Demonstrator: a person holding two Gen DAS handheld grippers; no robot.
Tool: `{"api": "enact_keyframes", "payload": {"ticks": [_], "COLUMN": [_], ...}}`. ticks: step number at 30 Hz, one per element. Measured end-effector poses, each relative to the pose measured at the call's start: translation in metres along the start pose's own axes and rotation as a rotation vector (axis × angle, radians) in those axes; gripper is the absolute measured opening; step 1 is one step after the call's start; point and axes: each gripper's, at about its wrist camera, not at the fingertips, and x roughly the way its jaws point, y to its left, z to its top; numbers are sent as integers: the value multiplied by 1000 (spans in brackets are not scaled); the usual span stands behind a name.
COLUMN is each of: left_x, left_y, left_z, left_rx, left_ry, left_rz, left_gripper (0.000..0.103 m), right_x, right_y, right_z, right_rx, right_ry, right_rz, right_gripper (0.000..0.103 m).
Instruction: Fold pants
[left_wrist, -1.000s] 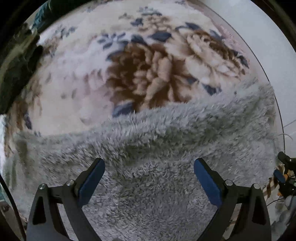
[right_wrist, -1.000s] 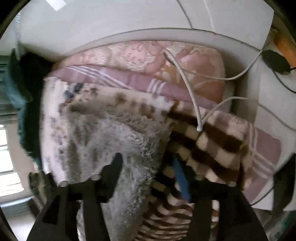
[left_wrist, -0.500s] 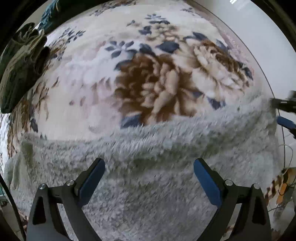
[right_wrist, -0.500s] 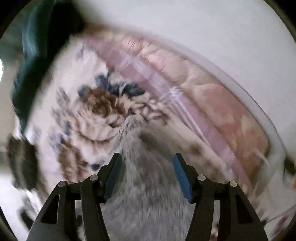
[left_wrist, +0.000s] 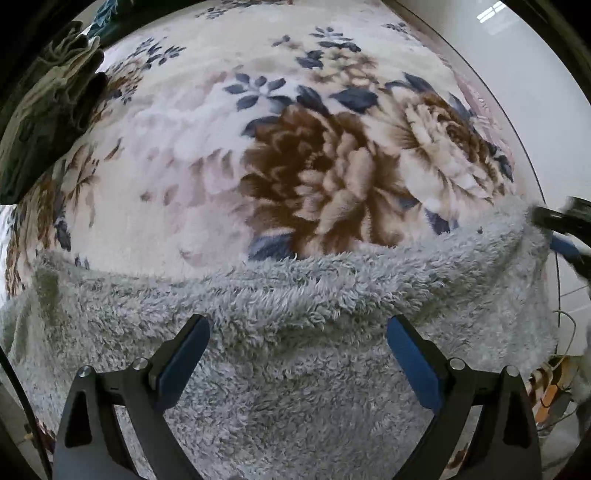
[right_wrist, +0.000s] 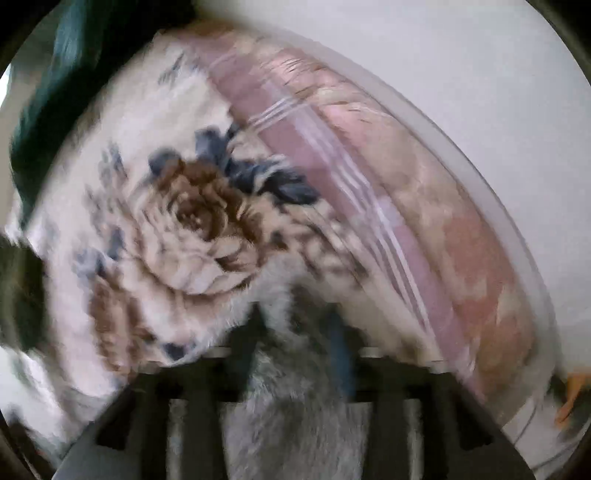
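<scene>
The grey fleece pants (left_wrist: 295, 332) lie spread across a floral blanket (left_wrist: 207, 155) that covers the bed, with their upper edge running in a line below two large brown flowers. The left gripper (left_wrist: 297, 354) points straight down over the middle of the pants, its blue-padded fingers (left_wrist: 184, 358) spread wide, with nothing clamped between them. The right gripper (right_wrist: 295, 332) sits at the far right corner of the pants; its jaws are opening, and a strip of grey fleece runs between them. That view is badly blurred, so whether the pads press on the fabric cannot be told with certainty; they appear to stand clear of it. In the left wrist view the right gripper's tips appear at the corner of the pants. A pink striped sheet (right_wrist: 369, 184) lies beside the blanket, and a dark green cloth (left_wrist: 44, 110) is bunched at the blanket's left edge.
</scene>
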Motion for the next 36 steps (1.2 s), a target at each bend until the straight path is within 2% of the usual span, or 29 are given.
{"api": "enact_keyframes", "payload": {"ticks": [2, 4, 5, 7, 9, 10, 11, 12, 13, 16, 17, 19, 20, 21, 22, 23, 24, 27, 31, 34, 36], "left_x": [-4, -6, -4, 0, 5, 7, 8, 8, 7, 6, 6, 6, 6, 6, 7, 5, 5, 8, 28, 45, 53], "left_y": [-1, -3, -6, -9, -10, -12, -13, -15, -17, -24, -27, -30, -32, -33, -36, -37, -40, -43, -35, -31, -30], "left_z": [-3, -6, -9, -13, -16, -17, -19, -21, -23, -29, -31, -33, -35, -36, -38, -40, -42, -51, -64, -70, -70], "left_rx": [8, 21, 35, 42, 36, 34, 35, 38, 44, 69, 72, 71, 70, 70, 69, 68, 69, 68, 39, 34, 38], "left_ry": [-4, -6, -2, 7, 25, 29, 33, 33, 32, 25, 25, 28, 31, 34, 37, 36, 34, 45, 95, 103, 98], "left_rz": [-8, -5, 2, 14, 14, 16, 15, 16, 19, 26, 28, 23, 22, 20, 16, 11, 12, 3, -39, -59, -73], "left_gripper": [98, 98, 98, 98, 98, 98, 98, 98, 98, 98, 98, 98, 98, 98, 98, 98, 98, 98, 98, 98, 103], "right_x": [-34, -52, -55, -50, -30, -20, -11, -3, -2, -16, -17, -7, -3, -2, -7, -12, -20, -13, 29, 49, 51], "right_y": [-27, -58, -75, -95, -102, -104, -103, -100, -97, -102, -104, -108, -110, -112, -116, -119, -121, -125, -125, -121, -118], "right_z": [-23, -48, -62, -76, -83, -85, -86, -86, -86, -87, -86, -86, -87, -91, -96, -101, -107, -119, -122, -115, -110], "right_rx": [78, 168, 237, 317, 323, 324, 319, 296, 279, 290, 302, 315, 327, 346, 361, 366, 366, 377, 380, 374, 379], "right_ry": [-60, -60, -50, -41, 6, 23, 34, 47, 35, -59, -59, 7, 41, 62, 62, 42, 17, 20, 61, 46, 13], "right_rz": [28, 39, 72, 121, 82, 76, 86, 63, -3, -70, -63, -20, 11, 33, 58, 80, 89, 176, 269, 273, 301], "right_gripper": [73, 73, 73, 73, 72, 68, 47, 9, 10, 9, 9, 11, 17, 32, 41, 58, 67, 68, 68, 70, 70]}}
